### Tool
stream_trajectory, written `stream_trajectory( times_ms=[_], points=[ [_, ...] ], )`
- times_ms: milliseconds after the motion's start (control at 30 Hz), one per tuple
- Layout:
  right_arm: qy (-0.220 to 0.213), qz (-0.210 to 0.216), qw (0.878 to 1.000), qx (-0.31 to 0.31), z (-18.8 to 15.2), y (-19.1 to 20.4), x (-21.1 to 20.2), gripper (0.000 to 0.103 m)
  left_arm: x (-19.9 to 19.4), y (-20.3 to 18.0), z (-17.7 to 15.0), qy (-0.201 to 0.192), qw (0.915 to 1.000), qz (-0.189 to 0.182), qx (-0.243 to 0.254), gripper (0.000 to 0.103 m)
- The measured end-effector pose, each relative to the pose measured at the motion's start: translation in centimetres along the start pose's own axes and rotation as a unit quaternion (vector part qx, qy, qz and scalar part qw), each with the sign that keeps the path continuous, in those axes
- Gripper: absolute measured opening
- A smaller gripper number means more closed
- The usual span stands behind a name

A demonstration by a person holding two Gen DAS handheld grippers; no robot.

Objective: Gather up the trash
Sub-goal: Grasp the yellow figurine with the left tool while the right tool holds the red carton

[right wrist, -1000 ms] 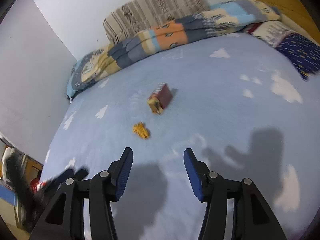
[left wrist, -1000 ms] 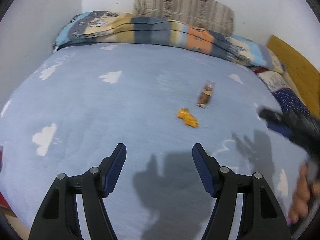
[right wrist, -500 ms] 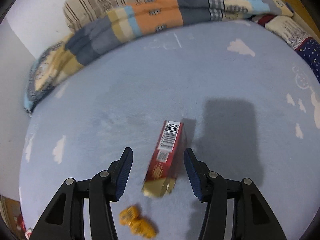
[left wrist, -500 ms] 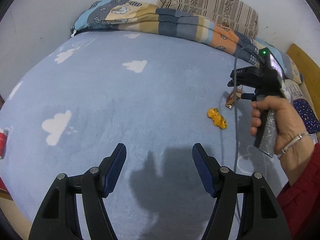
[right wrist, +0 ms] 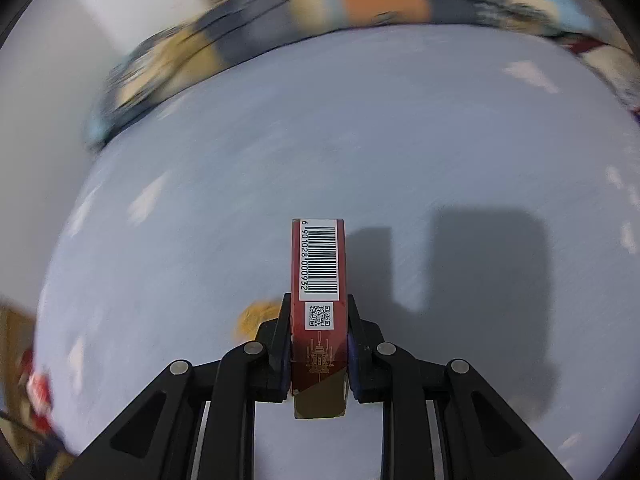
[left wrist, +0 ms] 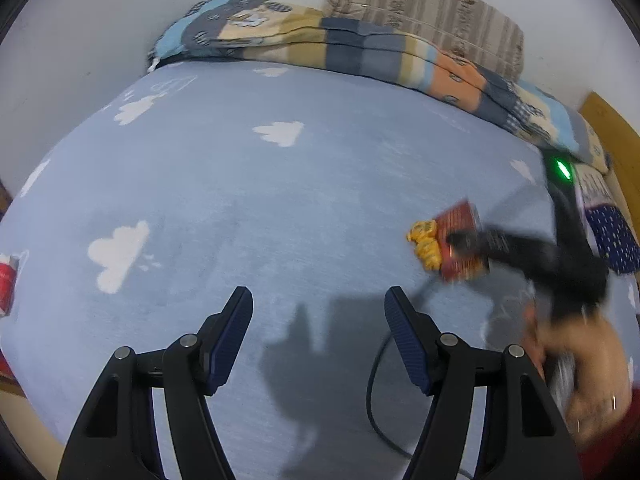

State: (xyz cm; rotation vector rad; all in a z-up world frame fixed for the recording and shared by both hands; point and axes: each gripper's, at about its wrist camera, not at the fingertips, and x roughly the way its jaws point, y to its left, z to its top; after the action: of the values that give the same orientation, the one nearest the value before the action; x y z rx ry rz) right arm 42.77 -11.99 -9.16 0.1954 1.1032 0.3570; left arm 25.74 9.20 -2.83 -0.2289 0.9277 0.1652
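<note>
My right gripper (right wrist: 319,316) is shut on a red cigarette box (right wrist: 319,280) with a barcode on its upper side, and holds it over the bed. In the left wrist view the same box (left wrist: 460,244) shows at the right, clamped in the blurred right gripper (left wrist: 468,242). A crumpled yellow wrapper (left wrist: 425,240) lies on the blue sheet just left of the box; it also shows in the right wrist view (right wrist: 256,316), beside the left finger. My left gripper (left wrist: 319,320) is open and empty above the near part of the bed.
The bed has a blue cloud-print sheet (left wrist: 240,200). A folded patchwork quilt (left wrist: 340,48) and a striped pillow (left wrist: 432,4) lie along the far wall. A red and white object (left wrist: 6,280) sits at the left edge. A black cable (left wrist: 376,400) hangs at lower right.
My right gripper closed on the red box and lifted it off the sheet. The right gripper's view swung with motion blur. The left gripper stayed open and turned slightly.
</note>
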Motion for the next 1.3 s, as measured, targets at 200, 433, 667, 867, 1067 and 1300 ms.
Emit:
stream_trajectory(
  times_ms=[200,433,667,867,1067,1300],
  points=[
    [0.035,0.095,0.995,-0.02,-5.1,1.7,-2.4,0.022,0.7,2.6,1.3,0.001,0.9994,-0.005,-0.034,0.067],
    [-0.044,0.085,0.995,-0.008,-9.6,-1.1,-12.6,0.022,5.3,-0.1,1.9,0.065,0.9945,-0.08,-0.017,0.067],
    [-0.091,0.095,0.991,0.033,-14.5,-2.2,-17.8,0.022,10.2,-2.8,3.4,0.079,0.995,-0.059,-0.012,0.066],
    [-0.12,0.091,0.988,0.04,-15.1,-2.2,-19.3,0.022,13.9,-4.3,3.7,0.09,0.9957,-0.01,0.02,0.054],
    [-0.111,0.078,0.99,0.039,-15.1,-3.2,-18.3,0.022,13.8,-4.8,3.1,0.062,0.9966,0.015,0.052,0.028],
    [-0.128,0.057,0.989,0.041,-15.2,-3.6,-18.8,0.022,12.0,-5.2,2.2,0.036,0.9957,0.03,0.08,0.026]
  ],
)
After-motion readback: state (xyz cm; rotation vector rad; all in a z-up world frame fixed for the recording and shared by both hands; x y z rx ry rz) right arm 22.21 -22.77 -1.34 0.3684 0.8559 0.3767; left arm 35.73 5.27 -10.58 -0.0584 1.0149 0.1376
